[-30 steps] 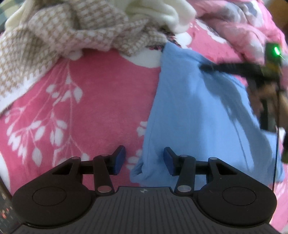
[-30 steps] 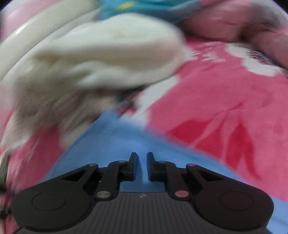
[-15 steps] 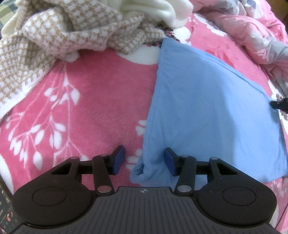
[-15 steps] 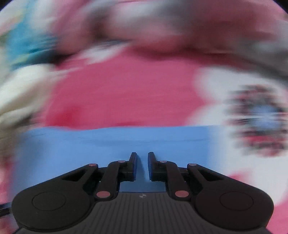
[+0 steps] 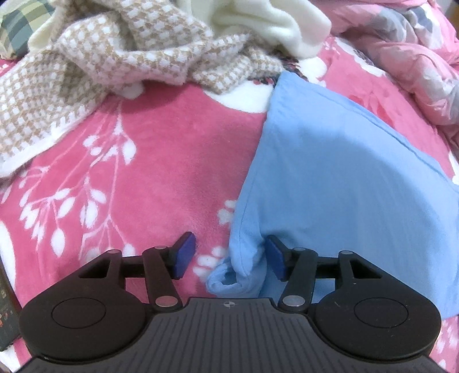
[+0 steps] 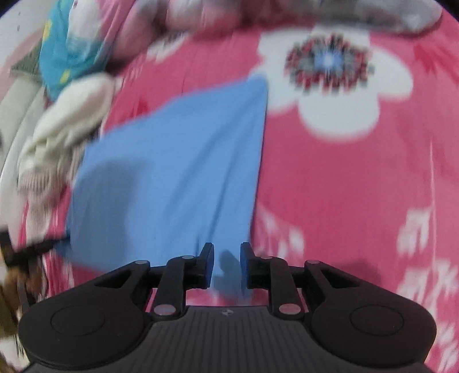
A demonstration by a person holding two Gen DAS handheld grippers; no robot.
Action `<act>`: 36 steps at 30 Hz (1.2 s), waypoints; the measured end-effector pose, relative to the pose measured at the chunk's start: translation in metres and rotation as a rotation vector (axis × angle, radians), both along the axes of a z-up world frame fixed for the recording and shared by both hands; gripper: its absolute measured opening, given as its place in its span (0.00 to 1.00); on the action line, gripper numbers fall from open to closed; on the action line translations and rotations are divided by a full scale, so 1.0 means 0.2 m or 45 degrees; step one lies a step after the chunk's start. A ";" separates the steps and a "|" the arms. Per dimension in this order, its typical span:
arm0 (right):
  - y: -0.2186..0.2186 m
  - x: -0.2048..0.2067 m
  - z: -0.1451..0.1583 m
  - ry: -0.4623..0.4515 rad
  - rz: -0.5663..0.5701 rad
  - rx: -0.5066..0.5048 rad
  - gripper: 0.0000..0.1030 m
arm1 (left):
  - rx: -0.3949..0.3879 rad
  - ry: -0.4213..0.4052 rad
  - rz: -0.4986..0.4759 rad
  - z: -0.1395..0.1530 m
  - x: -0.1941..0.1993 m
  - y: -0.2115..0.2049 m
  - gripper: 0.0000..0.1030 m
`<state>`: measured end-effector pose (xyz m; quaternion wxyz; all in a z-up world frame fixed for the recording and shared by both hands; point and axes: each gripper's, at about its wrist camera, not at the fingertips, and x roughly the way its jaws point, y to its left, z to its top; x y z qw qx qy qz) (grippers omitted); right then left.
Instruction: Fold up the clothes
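Note:
A folded light blue garment lies flat on the pink floral blanket. My left gripper is open; the garment's near left corner bunches between its pads, not clamped. In the right wrist view the blue garment stretches away to the left. My right gripper is open by a narrow gap, with the garment's near corner lying in the gap. That view is blurred by motion.
A beige checked knit and a cream fleece are heaped at the back. A rumpled pink quilt lies at the back right. A teal item and the cream heap sit at the left in the right wrist view.
My right gripper has left the garment's far edge, swung to its near right corner and opened a little. The left gripper stays put and open.

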<state>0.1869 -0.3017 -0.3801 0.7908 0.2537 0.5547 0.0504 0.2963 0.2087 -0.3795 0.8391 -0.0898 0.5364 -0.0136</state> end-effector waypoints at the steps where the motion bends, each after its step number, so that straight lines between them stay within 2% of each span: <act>1: 0.01 -0.03 -0.02 0.003 0.004 0.022 0.21 | 0.010 -0.006 0.004 0.00 -0.01 -0.01 0.53; 4: 0.03 -0.09 -0.06 -0.014 0.044 0.034 0.30 | 0.022 -0.020 0.024 0.00 -0.01 -0.02 0.54; 6: 0.05 -0.09 -0.08 -0.031 0.114 0.024 0.30 | 0.029 -0.029 0.037 -0.01 -0.01 -0.03 0.54; 7: 0.07 -0.09 -0.10 -0.040 0.153 0.018 0.22 | 0.038 -0.035 0.035 -0.01 -0.02 -0.03 0.54; 8: 0.08 -0.09 -0.10 -0.058 0.200 -0.001 0.02 | 0.047 -0.041 0.033 -0.01 -0.02 -0.04 0.54; 16: -0.06 -0.07 0.08 -0.210 0.481 -0.192 0.01 | 0.105 -0.076 -0.027 -0.01 -0.03 -0.07 0.55; 21: -0.08 -0.06 0.01 -0.192 0.604 -0.272 0.01 | 0.117 -0.084 -0.050 -0.02 -0.04 -0.07 0.55; 25: -0.08 -0.09 -0.11 -0.124 0.568 -0.259 0.03 | 0.122 -0.086 -0.060 -0.02 -0.04 -0.07 0.55; 29: -0.10 -0.13 -0.05 -0.060 0.498 -0.312 0.05 | 0.127 -0.082 -0.069 -0.02 -0.03 -0.07 0.55; 32: -0.16 -0.14 0.06 -0.103 0.405 -0.346 0.05 | 0.124 -0.085 -0.075 -0.02 -0.03 -0.07 0.55; 34: -0.14 -0.09 0.13 -0.186 0.374 -0.337 0.05 | 0.123 -0.087 -0.074 -0.02 -0.03 -0.07 0.55; 36: -0.05 0.00 0.15 -0.279 0.404 -0.338 0.05 | 0.121 -0.091 -0.072 -0.02 -0.04 -0.07 0.55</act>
